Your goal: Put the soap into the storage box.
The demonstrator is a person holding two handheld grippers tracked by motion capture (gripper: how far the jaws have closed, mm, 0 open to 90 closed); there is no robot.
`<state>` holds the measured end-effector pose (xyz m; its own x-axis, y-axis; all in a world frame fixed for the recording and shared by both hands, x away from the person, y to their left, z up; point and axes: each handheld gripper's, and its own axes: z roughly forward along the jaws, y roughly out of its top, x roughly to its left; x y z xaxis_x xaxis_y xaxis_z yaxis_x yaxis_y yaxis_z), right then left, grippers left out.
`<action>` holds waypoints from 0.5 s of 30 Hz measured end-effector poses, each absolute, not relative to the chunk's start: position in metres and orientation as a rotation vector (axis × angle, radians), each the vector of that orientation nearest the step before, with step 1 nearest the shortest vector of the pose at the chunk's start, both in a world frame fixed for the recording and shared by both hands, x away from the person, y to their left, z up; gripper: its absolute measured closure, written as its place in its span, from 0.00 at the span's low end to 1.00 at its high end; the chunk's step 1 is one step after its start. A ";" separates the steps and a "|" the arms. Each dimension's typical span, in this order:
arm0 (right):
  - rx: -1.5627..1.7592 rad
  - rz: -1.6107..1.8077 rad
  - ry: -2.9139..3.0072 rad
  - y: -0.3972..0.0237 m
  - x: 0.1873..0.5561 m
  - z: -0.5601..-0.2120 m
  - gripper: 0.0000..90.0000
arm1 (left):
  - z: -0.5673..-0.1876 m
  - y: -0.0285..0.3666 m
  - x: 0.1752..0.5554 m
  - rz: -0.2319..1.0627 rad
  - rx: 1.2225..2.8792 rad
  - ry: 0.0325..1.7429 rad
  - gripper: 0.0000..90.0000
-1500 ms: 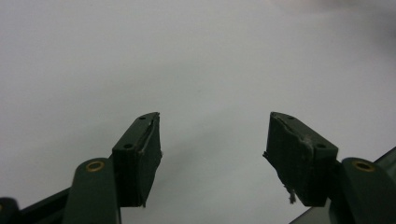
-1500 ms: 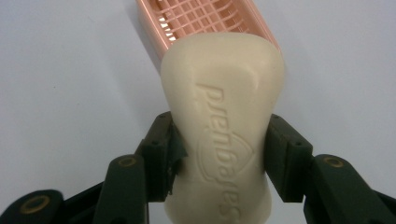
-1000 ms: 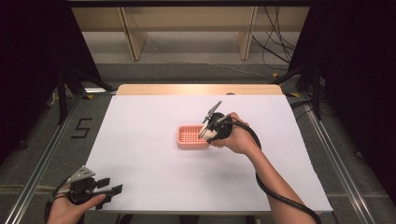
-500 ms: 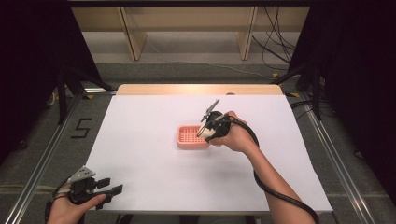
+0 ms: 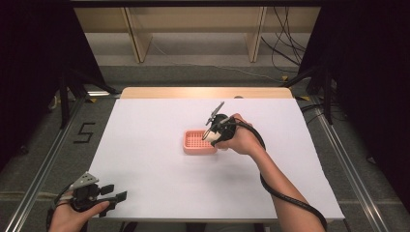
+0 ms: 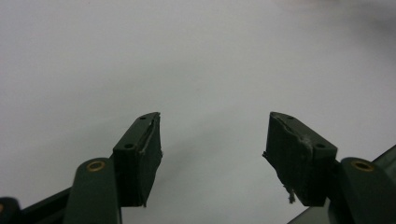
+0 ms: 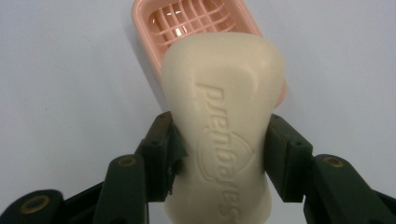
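Presently — entries for this moment:

Change: little — against the pictures of a second and half a second ago, the right gripper [image 5: 209, 137] sits at the same right end of the dish [image 5: 196, 142], perhaps a shade lower; the left gripper [image 5: 113, 198] has not shifted.
Meaning: judged a slow final lowering of the soap toward the dish; placing not yet done, release yet to come.
Soap: cream bar [image 7: 224, 116], clamped between the right gripper's [image 7: 224, 158] jaws across its narrower width, near its rear half; held above the table [image 5: 145, 145], its front end over the near rim of the dish.
Soap, long axis: runs along the gripper's own line, away from the hand and toward the dish; embossed lettering runs the same way, face up to the camera.
Soap, pointing: free rounded end leads, toward the dish grid; the other end reaches back between the jaws toward the hand.
Dish: pink, slatted floor [image 7: 196, 23], flat on the table, empty as far as the slats show; in the right gripper view its long axis looks slightly skewed from the bar's — a small turn may be wanted before letting go.
Right gripper: closed on the soap, both pads pressed on its sides.
Left gripper: jaws [image 6: 212, 158] spread wide, nothing between them; rests at the near left edge of the table, well apart from the dish.
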<state>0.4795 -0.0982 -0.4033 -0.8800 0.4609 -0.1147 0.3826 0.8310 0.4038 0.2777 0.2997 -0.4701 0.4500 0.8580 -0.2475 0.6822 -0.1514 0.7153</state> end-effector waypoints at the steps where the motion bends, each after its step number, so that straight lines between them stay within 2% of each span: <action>1: 0.687 0.550 2.808 -0.097 0.479 -0.404 0.56 | -0.470 0.300 0.278 0.277 1.898 1.296 0.39; 15: 0.623 0.537 2.825 -0.087 0.488 -0.404 0.56 | -0.470 0.300 0.277 0.274 1.895 1.307 0.39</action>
